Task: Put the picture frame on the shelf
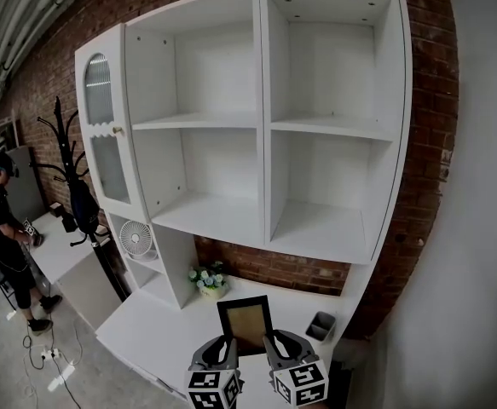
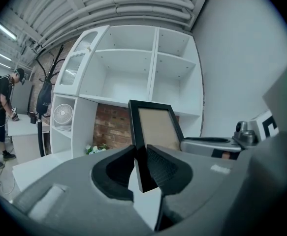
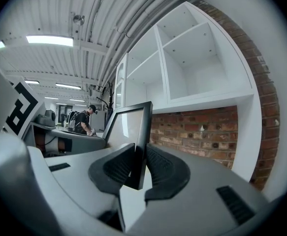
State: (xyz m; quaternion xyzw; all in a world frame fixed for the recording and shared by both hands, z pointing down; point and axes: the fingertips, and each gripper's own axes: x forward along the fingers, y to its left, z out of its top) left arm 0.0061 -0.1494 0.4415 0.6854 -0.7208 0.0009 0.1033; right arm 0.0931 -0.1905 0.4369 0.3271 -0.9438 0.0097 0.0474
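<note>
The black picture frame (image 1: 245,323) hangs upright at 6 o'clock in the head view, above the white desk surface (image 1: 146,326). The left gripper (image 2: 142,154) is clamped on its left edge and the right gripper (image 3: 139,154) on its right edge. The empty shelf unit (image 1: 265,126) stands toward 12 o'clock. Each grip takes only a thin strip of the edge. If the two hands rise unevenly, the frame could twist and slip out. It could also knock the shelf's front lip on the way in.
</note>
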